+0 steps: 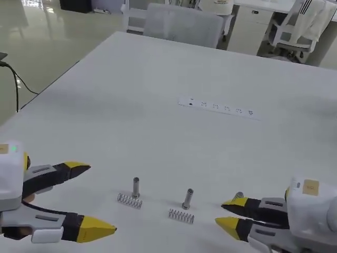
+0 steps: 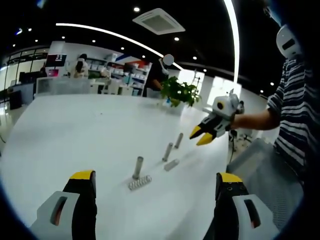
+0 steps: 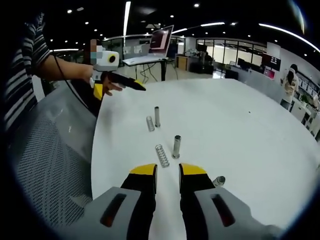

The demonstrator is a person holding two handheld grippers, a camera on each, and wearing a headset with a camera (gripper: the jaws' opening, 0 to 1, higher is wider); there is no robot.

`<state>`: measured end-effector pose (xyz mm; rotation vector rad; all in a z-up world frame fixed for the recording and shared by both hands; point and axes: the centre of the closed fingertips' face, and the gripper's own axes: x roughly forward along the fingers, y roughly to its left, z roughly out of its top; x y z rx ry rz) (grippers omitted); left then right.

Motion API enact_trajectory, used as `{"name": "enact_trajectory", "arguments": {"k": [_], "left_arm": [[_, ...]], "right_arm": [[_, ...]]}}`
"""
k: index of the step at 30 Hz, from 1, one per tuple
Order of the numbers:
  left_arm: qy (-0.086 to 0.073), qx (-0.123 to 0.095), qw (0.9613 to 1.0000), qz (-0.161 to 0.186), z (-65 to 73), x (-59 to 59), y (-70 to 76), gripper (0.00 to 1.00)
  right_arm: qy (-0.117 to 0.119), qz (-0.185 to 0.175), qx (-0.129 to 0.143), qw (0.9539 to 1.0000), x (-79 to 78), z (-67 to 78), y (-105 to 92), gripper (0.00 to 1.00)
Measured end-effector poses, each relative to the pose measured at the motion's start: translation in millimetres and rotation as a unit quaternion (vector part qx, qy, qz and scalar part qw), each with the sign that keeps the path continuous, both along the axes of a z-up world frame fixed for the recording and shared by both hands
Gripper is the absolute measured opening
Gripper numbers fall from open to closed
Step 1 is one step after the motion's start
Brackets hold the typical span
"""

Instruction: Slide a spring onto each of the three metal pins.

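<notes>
Three short metal pins stand upright in a row on the white table: left pin point(image 1: 136, 187), middle pin point(image 1: 188, 197), right pin point(image 1: 239, 196). One spring point(image 1: 129, 200) lies flat in front of the left pin. Another spring point(image 1: 181, 215) lies by the middle pin. My left gripper point(image 1: 92, 199) is wide open to the left of the row, nothing in it. My right gripper point(image 1: 225, 212) hovers beside the right pin point(image 3: 218, 180), its jaws a narrow gap apart and empty. In the left gripper view, the pins point(image 2: 167, 151) and springs point(image 2: 140, 182) lie ahead.
A white power strip point(image 1: 218, 107) lies farther back on the table point(image 1: 158, 79). Office chairs point(image 1: 181, 23) stand at the far edge. A black cable point(image 1: 16, 84) hangs off the left side. A grey mesh chair point(image 3: 50, 150) is near the table's front edge.
</notes>
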<state>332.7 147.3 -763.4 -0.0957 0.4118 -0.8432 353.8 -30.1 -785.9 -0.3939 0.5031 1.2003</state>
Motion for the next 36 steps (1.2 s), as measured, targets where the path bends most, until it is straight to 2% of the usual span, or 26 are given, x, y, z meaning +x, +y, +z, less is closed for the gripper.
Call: {"name": "enact_trajectory", "arguments": {"k": [7, 15, 25, 36], "left_arm": [[0.0, 0.003, 1.0, 0.002, -0.9, 0.0, 2.0, 0.97], [0.001, 0.004, 1.0, 0.005, -1.4, -0.7, 5.2, 0.97], [0.002, 0.007, 1.0, 0.003, -2.1, -2.2, 5.4, 0.96], [0.003, 0.008, 1.0, 0.003, -0.9, -2.3, 7.1, 0.96]], "right_arm": [[-0.003, 0.032, -0.007, 0.9995, -4.3, -3.9, 20.9, 0.15], [-0.007, 0.059, -0.026, 0.9979, -6.0, -12.4, 35.1, 0.15], [-0.005, 0.077, -0.066, 0.9948, -1.6, -33.5, 41.3, 0.15], [-0.003, 0.088, -0.089, 0.9921, 3.8, -49.0, 44.8, 0.14]]}}
